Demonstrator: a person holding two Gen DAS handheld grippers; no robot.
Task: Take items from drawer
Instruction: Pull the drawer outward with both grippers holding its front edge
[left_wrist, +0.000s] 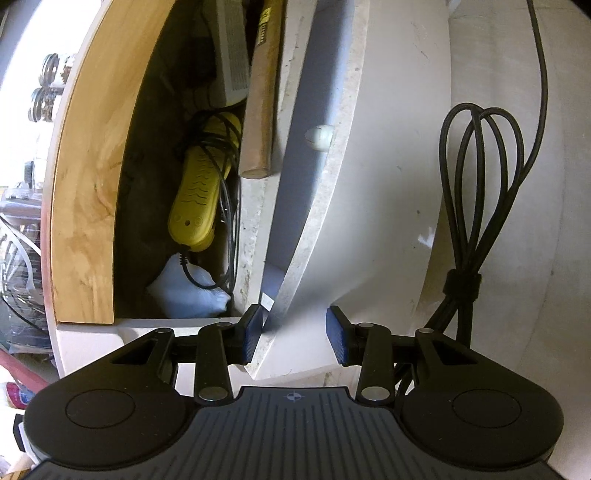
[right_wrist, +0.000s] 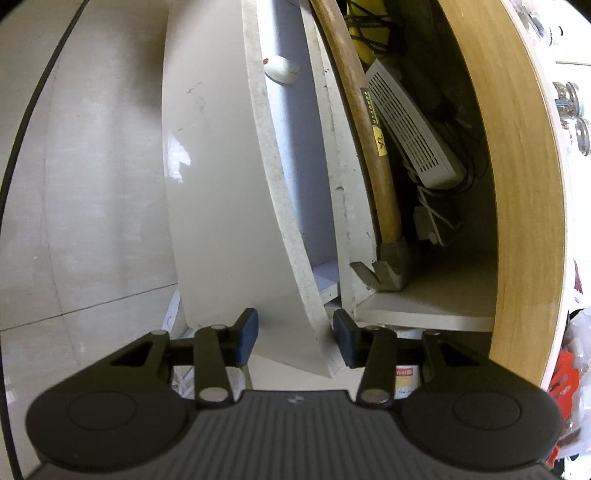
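Note:
An open drawer with a white front panel (left_wrist: 325, 206) holds a wooden-handled hammer (left_wrist: 260, 110), a yellow device (left_wrist: 201, 184) with black cord, a white vented box (left_wrist: 232, 55) and a white pouch (left_wrist: 188, 291). My left gripper (left_wrist: 295, 336) is open, its jaws astride the front panel's edge. In the right wrist view the same panel (right_wrist: 229, 206) sits between the open jaws of my right gripper (right_wrist: 295, 339). The hammer (right_wrist: 380, 177) lies along the drawer's inner wall, head near me, beside the vented box (right_wrist: 410, 129).
A wood-grain top (left_wrist: 92, 177) overhangs the drawer; it also shows in the right wrist view (right_wrist: 524, 177). A coiled black cable (left_wrist: 476, 192) lies on the pale floor at right. Jars (left_wrist: 48, 88) and clutter sit at the far left.

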